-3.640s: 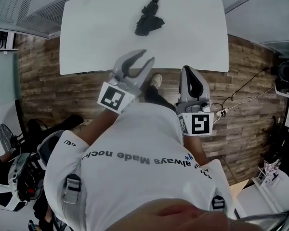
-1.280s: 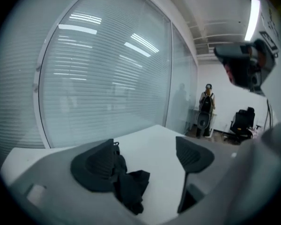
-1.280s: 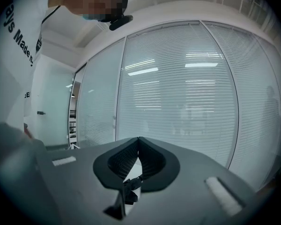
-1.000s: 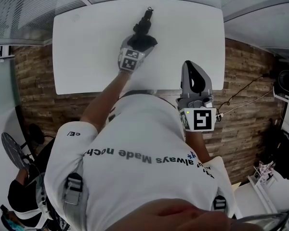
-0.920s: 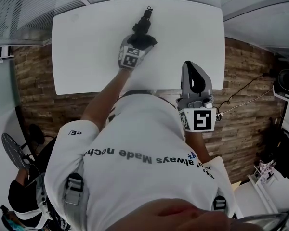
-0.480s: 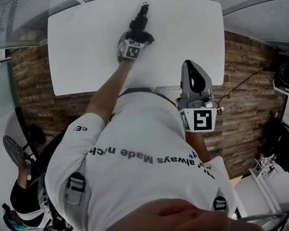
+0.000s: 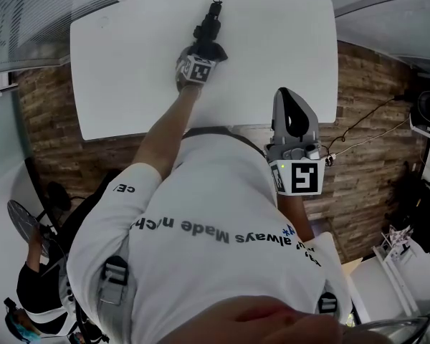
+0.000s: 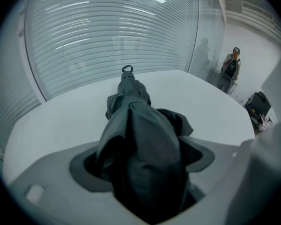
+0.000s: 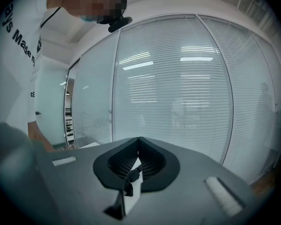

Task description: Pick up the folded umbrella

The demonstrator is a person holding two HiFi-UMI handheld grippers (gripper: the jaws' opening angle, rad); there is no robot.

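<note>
The folded black umbrella [image 7: 208, 29] lies on the white table [image 7: 129, 49], its strap end toward the far edge. My left gripper [image 7: 203, 49] reaches down over the umbrella's near end. In the left gripper view the dark fabric [image 8: 140, 139] fills the gap of the left gripper [image 8: 145, 154]. Its jaws are closing around the bundle and stand wide, with no firm squeeze to be seen. My right gripper [image 7: 285, 94] hangs off the table's near edge, above the floor. In its own view the right gripper [image 9: 139, 138] is shut on nothing.
A wooden floor [image 7: 358, 84] lies around the table, with a cable [image 7: 358, 131] on it at the right. Glass walls with blinds [image 8: 107, 32] stand behind the table. A person [image 8: 229, 71] stands far off at the right. Dark gear [image 7: 29, 228] sits on the floor at the left.
My left gripper has gone from the table's near edge out to the umbrella and sunk onto its near end. The right gripper has stayed where it was.
</note>
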